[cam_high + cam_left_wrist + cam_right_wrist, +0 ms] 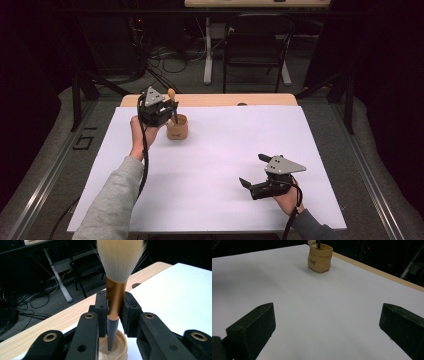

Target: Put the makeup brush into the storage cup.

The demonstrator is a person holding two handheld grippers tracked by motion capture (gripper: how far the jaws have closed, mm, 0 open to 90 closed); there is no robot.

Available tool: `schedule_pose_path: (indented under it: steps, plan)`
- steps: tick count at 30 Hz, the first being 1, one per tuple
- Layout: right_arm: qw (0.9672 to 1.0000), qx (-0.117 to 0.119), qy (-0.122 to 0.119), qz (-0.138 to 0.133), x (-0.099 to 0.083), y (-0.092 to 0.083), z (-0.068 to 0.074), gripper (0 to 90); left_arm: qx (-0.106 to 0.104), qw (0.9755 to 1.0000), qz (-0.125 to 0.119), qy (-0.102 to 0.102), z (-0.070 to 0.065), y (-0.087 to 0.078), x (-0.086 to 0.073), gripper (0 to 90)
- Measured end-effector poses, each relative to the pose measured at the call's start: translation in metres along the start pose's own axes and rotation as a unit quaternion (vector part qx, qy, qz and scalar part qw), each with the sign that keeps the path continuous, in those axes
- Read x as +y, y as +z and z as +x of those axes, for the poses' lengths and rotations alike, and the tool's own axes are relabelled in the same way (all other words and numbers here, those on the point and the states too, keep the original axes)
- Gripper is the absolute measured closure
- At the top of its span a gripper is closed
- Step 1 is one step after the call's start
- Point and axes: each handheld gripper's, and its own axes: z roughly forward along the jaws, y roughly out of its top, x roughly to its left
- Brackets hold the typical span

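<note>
A brush with pale bristles (120,257), a copper ferrule and a dark tapered handle stands upright, its handle tip down inside a small tan cup (120,348). My left gripper (115,312) is shut on the brush at the ferrule's lower end. In the high view the left gripper (167,111) sits at the cup (177,128) near the table's far left, with the brush (171,95) rising above it. My right gripper (252,170) hovers open over the white sheet at the near right, nothing between its jaws. From the right gripper (328,325) the cup (320,258) stands far ahead.
A white sheet (225,165) covers most of the wooden table, whose bare far edge (225,100) has a small hole. Behind the table are a dark chair (257,45), a white desk leg (208,50) and floor cables.
</note>
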Motion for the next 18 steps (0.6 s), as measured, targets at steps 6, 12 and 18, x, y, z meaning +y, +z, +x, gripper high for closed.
schedule_pose_path:
  steps: [6, 12, 18]
  plan:
    - [1.0, 0.002, 0.0, -0.001, 0.0, 0.001, 0.0, 0.1, 0.003, 1.0, 0.004, -0.004, 0.001, 0.005, -0.002, 77.6]
    - [1.0, 0.003, 0.0, -0.001, 0.0, 0.001, 0.0, 0.1, 0.005, 0.9999, 0.007, -0.007, 0.003, 0.009, -0.005, 77.5]
    - [1.0, 0.003, -0.001, 0.0, -0.001, 0.001, 0.0, 0.1, 0.007, 0.9998, 0.015, -0.007, 0.004, 0.012, -0.006, 77.4]
